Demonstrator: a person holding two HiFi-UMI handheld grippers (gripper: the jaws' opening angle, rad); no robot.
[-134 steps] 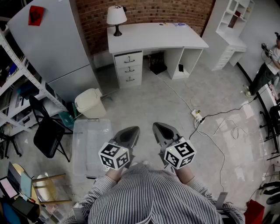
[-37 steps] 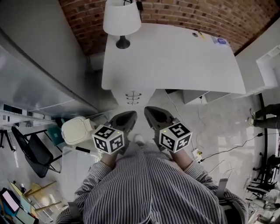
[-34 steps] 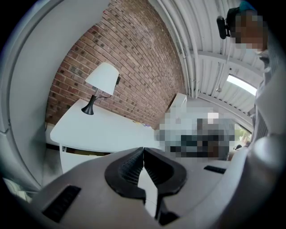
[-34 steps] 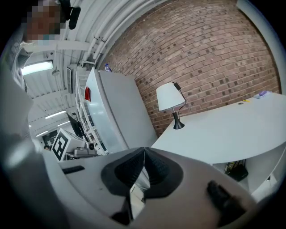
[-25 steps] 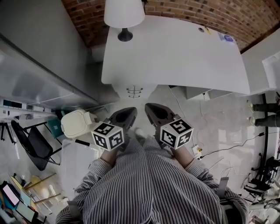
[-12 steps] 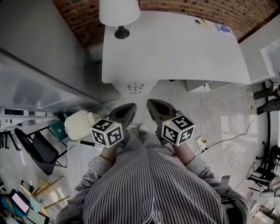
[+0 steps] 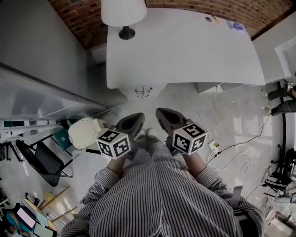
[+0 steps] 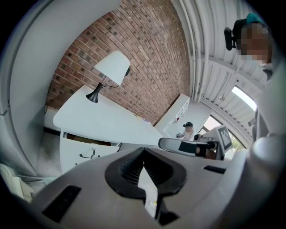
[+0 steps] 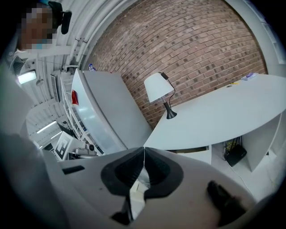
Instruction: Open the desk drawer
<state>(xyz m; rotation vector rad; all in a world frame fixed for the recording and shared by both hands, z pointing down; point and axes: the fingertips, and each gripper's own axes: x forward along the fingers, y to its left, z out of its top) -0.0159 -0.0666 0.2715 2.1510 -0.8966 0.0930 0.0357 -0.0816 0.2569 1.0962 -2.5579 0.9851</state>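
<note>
Left gripper: your grey jaws pressed together — empty.
Right gripper: likewise together, empty.
White desk drawers: ahead of both.

desk: white | wall: red brick | shirt: grey-white stripes | lamp: white shade

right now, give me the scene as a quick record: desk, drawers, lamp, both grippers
desk: white desk, ahead of the person
drawers: drawer stack under the desk's left end in the head view, none visibly pulled out
lamp: white lamp on the desk's rear left corner
left: left gripper shut, empty, short of the drawers
right: right gripper shut, empty, short of the drawers
task: drawer not yet opened
</note>
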